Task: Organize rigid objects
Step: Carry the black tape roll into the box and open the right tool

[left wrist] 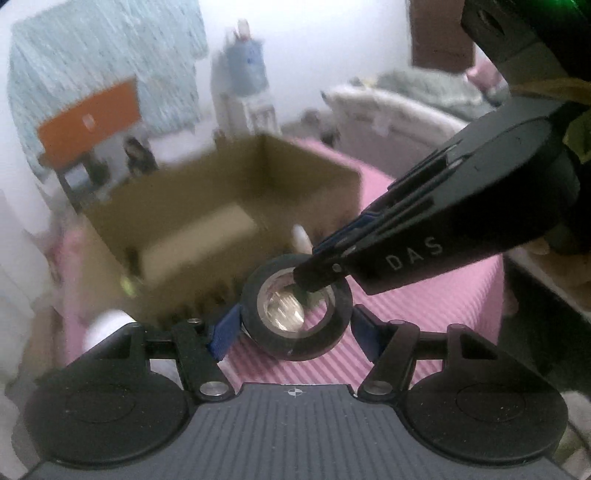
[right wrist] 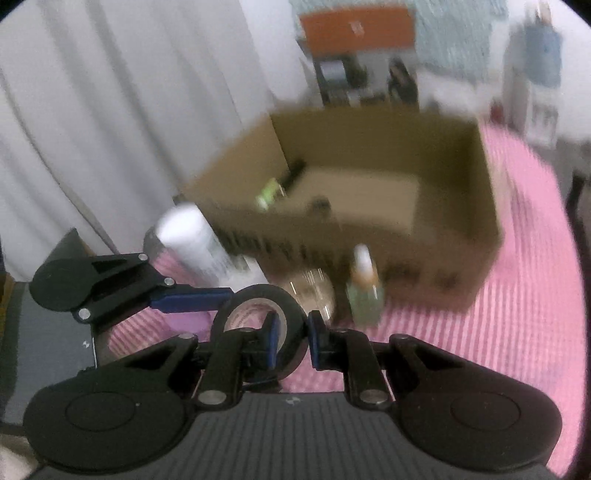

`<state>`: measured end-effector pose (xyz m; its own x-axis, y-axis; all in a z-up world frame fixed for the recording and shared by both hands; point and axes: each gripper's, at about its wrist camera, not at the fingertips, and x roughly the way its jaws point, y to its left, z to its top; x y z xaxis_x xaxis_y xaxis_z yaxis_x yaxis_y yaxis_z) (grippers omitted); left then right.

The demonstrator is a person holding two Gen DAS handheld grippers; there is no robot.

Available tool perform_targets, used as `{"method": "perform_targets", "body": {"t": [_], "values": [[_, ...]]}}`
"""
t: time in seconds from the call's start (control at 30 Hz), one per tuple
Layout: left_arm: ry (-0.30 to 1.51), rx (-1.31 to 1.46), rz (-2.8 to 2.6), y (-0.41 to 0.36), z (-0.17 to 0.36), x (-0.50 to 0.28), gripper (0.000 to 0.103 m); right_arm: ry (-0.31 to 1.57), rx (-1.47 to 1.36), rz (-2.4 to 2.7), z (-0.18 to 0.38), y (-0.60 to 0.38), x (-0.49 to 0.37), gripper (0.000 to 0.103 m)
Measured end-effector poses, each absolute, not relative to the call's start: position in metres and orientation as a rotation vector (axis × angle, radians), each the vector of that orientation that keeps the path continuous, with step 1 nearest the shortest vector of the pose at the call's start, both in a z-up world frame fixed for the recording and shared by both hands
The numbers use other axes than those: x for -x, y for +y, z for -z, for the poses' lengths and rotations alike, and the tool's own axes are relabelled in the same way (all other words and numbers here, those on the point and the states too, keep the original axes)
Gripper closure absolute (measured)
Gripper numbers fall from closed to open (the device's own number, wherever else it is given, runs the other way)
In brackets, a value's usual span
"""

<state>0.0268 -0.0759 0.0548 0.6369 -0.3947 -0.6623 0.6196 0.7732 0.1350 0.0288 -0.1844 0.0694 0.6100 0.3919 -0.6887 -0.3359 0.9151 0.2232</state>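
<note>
Black tape roll (left wrist: 295, 306) sits nearest, tilted up off the pink ribbed cloth (left wrist: 424, 317) that covers the table. Right gripper (right wrist: 290, 338) is clamped on the roll's wall: one blue pad inside the core, the other on the outer face, both pressing. In the left wrist view it reaches in from the right edge, tip in the core. Left gripper (left wrist: 293, 326) is spread wide around the same roll; its left blue pad (left wrist: 226, 332) touches the roll's outer side, its right pad stands just clear. No grip there.

Just beyond the roll: a clear round item (right wrist: 314, 291), blurred, kind unclear. Beside it a small bottle with white cap (right wrist: 364, 286), upright. White cylinder (right wrist: 192, 240) toward the cloth's left edge.

Farther back, an open cardboard box (right wrist: 480, 236) on the cloth, holding a few small dark and green items, too blurred to name. Behind: white curtain (right wrist: 110, 110), orange panel (right wrist: 356, 27).
</note>
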Motion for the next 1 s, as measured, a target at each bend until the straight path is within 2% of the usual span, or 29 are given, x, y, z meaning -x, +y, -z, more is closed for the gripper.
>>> {"method": "perform_targets", "body": {"t": [0.2, 0.37, 0.63, 0.73, 1.0], "values": [[0.598, -0.371, 0.532, -0.062, -0.096, -0.053, 0.038, 0.701, -0.01, -0.481, -0.119, -0.169, -0.058, 0.085], [0.711, -0.32, 0.502, -0.047, -0.098, -0.11, 0.038, 0.773, -0.047, -0.547, -0.122, -0.161, -0.129, 0.085], [1.038, -0.219, 0.466, -0.029, -0.059, -0.214, 0.038, 1.081, -0.197, -0.631, -0.059, -0.151, -0.261, 0.085], [1.097, -0.251, 0.441, -0.032, -0.042, -0.231, 0.038, 1.173, -0.229, -0.644, -0.032, -0.146, -0.29, 0.085], [1.148, -0.384, 0.431, -0.045, -0.026, -0.237, 0.039, 1.33, -0.256, -0.662, 0.02, -0.132, -0.303, 0.085]]}}
